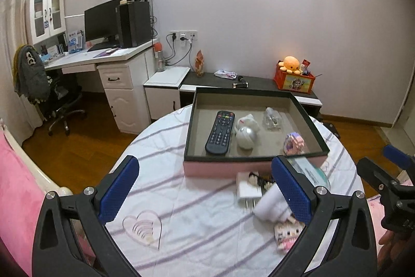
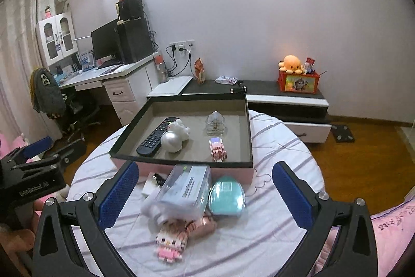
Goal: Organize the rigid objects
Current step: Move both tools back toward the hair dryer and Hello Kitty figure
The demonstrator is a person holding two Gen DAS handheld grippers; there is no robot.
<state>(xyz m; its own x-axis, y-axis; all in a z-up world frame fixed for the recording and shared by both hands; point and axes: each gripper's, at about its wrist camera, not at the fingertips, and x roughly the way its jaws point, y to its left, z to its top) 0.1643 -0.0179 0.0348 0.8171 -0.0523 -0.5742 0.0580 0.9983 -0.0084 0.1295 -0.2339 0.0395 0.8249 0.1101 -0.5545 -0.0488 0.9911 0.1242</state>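
A shallow box [image 2: 181, 162] with a black rim and pink wall sits on the round table. It holds a black remote [image 2: 158, 135], a silver ball [image 2: 172, 142], a glass bottle [image 2: 215, 123] and a pink block figure [image 2: 218, 148]. In front of it lie a clear plastic case [image 2: 186, 188], a teal egg-shaped case [image 2: 227, 195], a white charger [image 1: 246, 191] and a second block figure [image 2: 171, 243]. My right gripper [image 2: 206, 194] hangs open above these loose things, holding nothing. My left gripper [image 1: 206, 188] is open and empty over the striped cloth, left of the pile.
The striped tablecloth [image 1: 181, 199] covers the round table; a pink bed [image 1: 18, 186] borders it on the left. Behind stand a white desk [image 1: 116, 61] with a monitor, an office chair [image 1: 59, 100] and a low cabinet [image 1: 259, 85] carrying a red toy box [image 1: 294, 81].
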